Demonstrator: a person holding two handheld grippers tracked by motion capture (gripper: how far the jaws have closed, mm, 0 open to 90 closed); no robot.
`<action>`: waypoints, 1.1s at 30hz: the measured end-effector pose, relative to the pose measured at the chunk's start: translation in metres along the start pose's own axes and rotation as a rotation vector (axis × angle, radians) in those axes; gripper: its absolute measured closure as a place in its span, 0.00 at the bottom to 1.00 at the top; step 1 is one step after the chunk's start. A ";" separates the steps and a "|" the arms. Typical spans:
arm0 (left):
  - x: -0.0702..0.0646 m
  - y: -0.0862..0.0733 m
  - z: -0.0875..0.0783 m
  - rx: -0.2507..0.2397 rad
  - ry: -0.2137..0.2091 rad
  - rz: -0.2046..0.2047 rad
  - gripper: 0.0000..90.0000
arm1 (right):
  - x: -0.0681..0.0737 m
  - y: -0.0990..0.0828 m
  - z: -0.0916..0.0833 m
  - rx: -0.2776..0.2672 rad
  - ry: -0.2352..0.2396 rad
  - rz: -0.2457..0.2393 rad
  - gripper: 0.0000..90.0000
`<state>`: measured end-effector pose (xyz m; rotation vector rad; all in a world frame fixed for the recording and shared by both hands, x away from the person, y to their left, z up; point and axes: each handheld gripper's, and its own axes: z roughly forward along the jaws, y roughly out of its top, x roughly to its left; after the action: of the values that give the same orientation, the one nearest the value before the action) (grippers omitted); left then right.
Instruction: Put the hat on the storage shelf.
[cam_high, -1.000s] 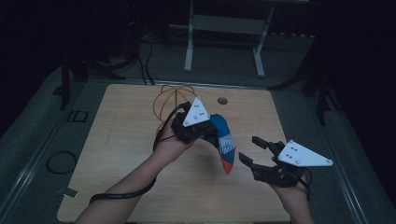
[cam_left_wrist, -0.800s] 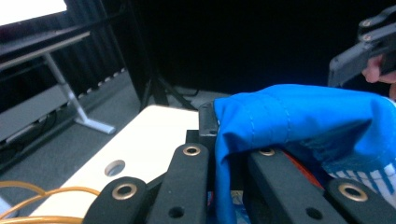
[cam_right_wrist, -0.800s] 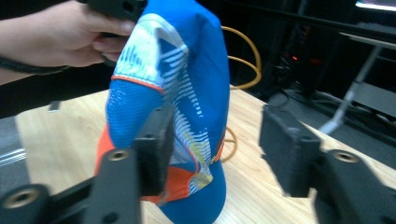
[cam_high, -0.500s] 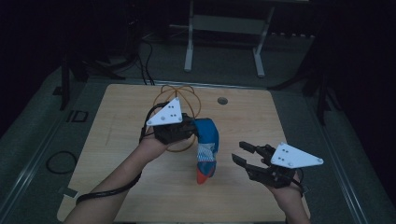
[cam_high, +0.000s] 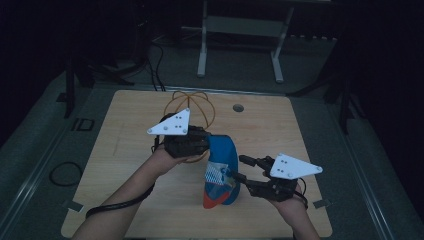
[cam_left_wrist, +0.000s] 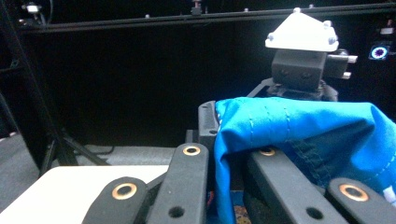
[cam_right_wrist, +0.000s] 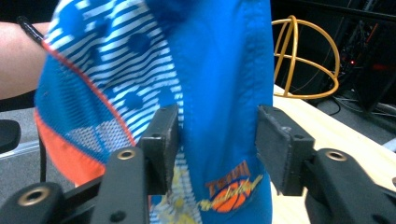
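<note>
Presently the left gripper (cam_high: 202, 145) is clamped on the upper edge of a blue cap (cam_high: 222, 170); in the left gripper view the blue cloth (cam_left_wrist: 299, 135) is pinched between the two black jaws and drapes over the right-hand one. The cap hangs down from that hold, above the wooden table (cam_high: 310, 125), near its middle and toward the person's side. Its orange brim (cam_high: 212, 200) is at the lowest point, and a white-and-blue striped panel lies just above the brim.

The right gripper (cam_high: 241, 169) sits just to the right of the cap, pointing at it. Its jaws are spread apart. In the right gripper view the cap (cam_right_wrist: 219, 70) hangs between the two pads (cam_right_wrist: 161, 140), the left pad at or against the cloth and the right pad clear of it. An orange printed emblem (cam_right_wrist: 231, 189) shows on the blue cloth low between the jaws. In the left gripper view the right gripper (cam_left_wrist: 301, 60) shows beyond the cloth with its grey plate on top.

Behind the left gripper a yellow wire sphere (cam_high: 192, 102) stands on the table toward the far edge. A small round hole (cam_high: 238, 107) lies in the tabletop to the right of the sphere. Beyond the table a metal stand (cam_high: 240, 40) sits on the dark floor.
</note>
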<state>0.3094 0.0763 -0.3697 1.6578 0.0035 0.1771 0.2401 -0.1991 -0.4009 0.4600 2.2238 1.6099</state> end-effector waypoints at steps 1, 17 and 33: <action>0.000 0.000 0.001 0.001 -0.007 0.004 0.99 | 0.000 0.000 0.001 -0.001 -0.005 0.002 0.64; 0.002 -0.007 -0.012 0.076 0.026 0.010 0.99 | -0.008 0.003 -0.012 -0.038 -0.099 0.036 1.00; -0.010 -0.020 -0.022 0.234 0.063 0.037 0.78 | -0.016 0.018 -0.030 -0.069 -0.125 0.034 1.00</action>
<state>0.2991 0.0990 -0.3886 1.8860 0.0424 0.2655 0.2416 -0.2263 -0.3731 0.5654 2.0729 1.6229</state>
